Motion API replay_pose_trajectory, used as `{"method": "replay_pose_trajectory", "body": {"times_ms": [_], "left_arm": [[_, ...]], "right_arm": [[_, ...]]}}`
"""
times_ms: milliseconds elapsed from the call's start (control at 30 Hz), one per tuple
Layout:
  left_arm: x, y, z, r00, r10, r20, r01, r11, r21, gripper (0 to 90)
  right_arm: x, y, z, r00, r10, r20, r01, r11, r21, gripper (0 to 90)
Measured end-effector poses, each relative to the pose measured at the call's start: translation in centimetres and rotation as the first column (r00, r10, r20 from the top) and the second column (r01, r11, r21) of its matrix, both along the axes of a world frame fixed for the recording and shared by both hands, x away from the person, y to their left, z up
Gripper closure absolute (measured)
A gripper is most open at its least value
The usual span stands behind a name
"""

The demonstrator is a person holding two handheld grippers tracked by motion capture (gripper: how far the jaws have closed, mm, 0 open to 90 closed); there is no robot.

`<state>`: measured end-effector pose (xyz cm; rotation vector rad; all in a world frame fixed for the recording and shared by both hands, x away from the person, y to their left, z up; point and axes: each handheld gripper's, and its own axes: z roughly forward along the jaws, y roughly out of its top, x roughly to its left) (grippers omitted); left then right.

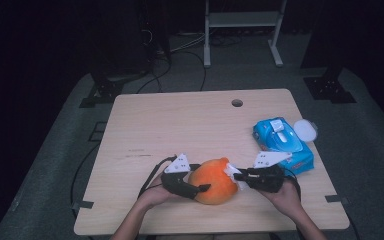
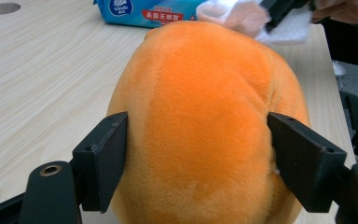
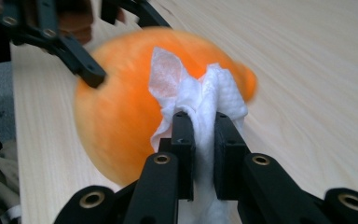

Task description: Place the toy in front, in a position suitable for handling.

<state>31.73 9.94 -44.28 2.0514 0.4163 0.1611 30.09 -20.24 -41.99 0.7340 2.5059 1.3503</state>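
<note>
Nearest the camera, two forearms come in from the bottom edge of the high view, each hand holding a claw over the near part of the pale wooden worktop (image 1: 180, 120). On the left, the left claw (image 1: 200, 190) grips an orange plush toy (image 1: 214, 181); in the left gripper view its two black jaws press into the toy's (image 2: 205, 126) soft sides. The toy rests on the worktop between the two hands. To its right, the right claw (image 1: 236, 176) is pinched narrowly on a crumpled white wipe (image 1: 232, 172), and in the right gripper view the wipe (image 3: 200, 98) bunches up between the jaws and lies against the toy's (image 3: 121, 126) upper surface. Farther right, near the worktop's right edge, lies a blue pack of wipes (image 1: 282, 142), with a round white lid (image 1: 305, 129) just beyond it.
</note>
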Motion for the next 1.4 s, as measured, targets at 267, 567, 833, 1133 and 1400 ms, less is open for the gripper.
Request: {"method": "replay_pose_trajectory", "body": {"times_ms": [267,567,833,1133,1400], "left_arm": [[0.3,0.4,-0.1,0.9999,0.008,-0.015,-0.008,0.9999,-0.009,23.5],[0.1,-0.2,0.0,0.9999,0.015,-0.004,-0.015,0.9999,-0.005,23.5],[-1.1,-1.7,0.3,0.9967,-0.027,0.077,0.024,0.9987,0.046,23.1],[-1.6,-2.5,0.6,0.9929,-0.025,0.116,0.016,0.9968,0.079,21.7],[-1.8,-2.7,0.7,0.9915,-0.03,0.127,0.019,0.9956,0.092,22.0]], "right_arm": [[-0.9,1.1,1.1,0.9985,0.053,0.016,-0.054,0.9965,0.063,80.1],[0.3,-0.1,-0.6,0.9994,0.004,-0.035,-0.003,0.9996,0.027,80.2],[0.3,0.9,0.6,0.9998,0.018,0.01,-0.019,0.9982,0.057,80.2],[0.4,-0.1,0.3,0.9998,-0.02,0.003,0.02,0.9988,0.046,80.2],[0.0,0.6,0.5,0.9995,0.016,0.026,-0.016,0.9997,0.019,80.3]]}}
